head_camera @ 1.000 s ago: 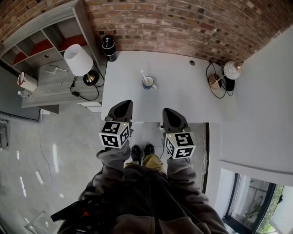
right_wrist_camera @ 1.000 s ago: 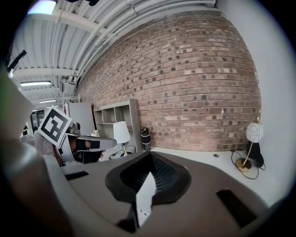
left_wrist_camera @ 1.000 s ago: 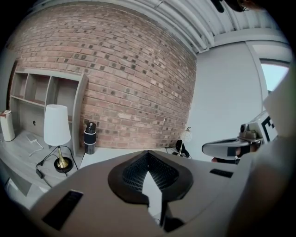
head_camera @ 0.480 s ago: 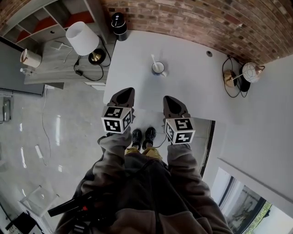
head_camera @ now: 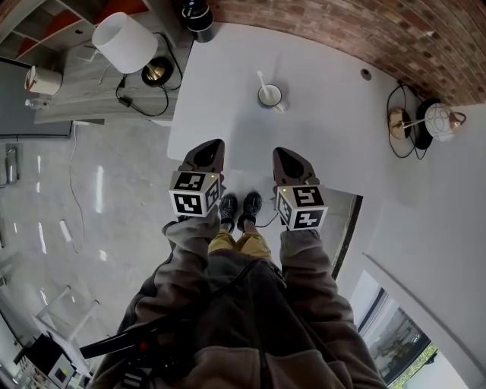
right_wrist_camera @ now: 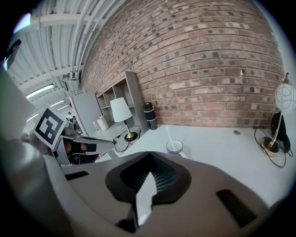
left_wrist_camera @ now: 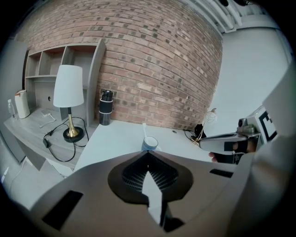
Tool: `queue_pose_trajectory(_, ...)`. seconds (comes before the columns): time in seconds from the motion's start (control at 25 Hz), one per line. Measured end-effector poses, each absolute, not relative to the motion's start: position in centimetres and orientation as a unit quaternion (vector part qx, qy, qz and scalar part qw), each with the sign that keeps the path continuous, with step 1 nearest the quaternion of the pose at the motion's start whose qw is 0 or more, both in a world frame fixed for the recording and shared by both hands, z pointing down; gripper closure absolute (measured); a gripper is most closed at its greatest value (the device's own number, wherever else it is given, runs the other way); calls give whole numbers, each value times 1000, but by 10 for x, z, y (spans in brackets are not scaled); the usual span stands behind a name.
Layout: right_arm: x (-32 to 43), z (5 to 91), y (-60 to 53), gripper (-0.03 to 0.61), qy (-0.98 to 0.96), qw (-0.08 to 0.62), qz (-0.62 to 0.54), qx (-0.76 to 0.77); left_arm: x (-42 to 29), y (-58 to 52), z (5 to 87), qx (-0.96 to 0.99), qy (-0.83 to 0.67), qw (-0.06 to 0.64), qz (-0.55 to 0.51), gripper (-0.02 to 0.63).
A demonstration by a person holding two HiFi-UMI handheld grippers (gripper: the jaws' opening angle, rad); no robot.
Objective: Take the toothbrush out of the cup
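A white cup (head_camera: pixel 269 96) with a white toothbrush (head_camera: pixel 262 78) leaning in it stands on the white table (head_camera: pixel 334 144), toward the far side. Both grippers hover side by side over the table's near edge, well short of the cup. The left gripper (head_camera: pixel 210 146) is shut with nothing in it, and so is the right gripper (head_camera: pixel 283 153). In the left gripper view the cup (left_wrist_camera: pixel 149 143) shows just past the joined jaws of the left gripper (left_wrist_camera: pixel 148 153). The right gripper view shows the cup (right_wrist_camera: pixel 175 147) beyond the right gripper (right_wrist_camera: pixel 149 155).
A black bottle (head_camera: pixel 199 15) stands at the table's far left corner. A globe lamp (head_camera: pixel 439 120) with cables sits at the right edge. A white-shade lamp (head_camera: pixel 124 42) stands on the grey side shelf (head_camera: pixel 72 106) to the left. A brick wall backs the table.
The head view has swung, so the table sits higher in the picture. Both grippers have moved slightly forward over the near edge, still shut. The cup stays in place.
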State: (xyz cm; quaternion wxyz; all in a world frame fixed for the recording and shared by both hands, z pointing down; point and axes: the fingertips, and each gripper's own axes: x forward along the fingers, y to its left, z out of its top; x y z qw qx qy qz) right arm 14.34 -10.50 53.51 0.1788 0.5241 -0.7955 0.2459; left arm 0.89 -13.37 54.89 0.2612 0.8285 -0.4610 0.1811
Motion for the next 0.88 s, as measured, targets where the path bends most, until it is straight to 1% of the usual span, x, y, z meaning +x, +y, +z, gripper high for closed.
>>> queue_pose_trajectory(0.48, 142, 589, -131, 577, -806, 200, 261, 493, 4, -142, 608, 807, -464, 300, 210, 609)
queue_pose_trajectory(0.88, 142, 615, -175, 577, -814, 215, 248, 478, -8, -161, 634, 796, -469, 317, 215, 609)
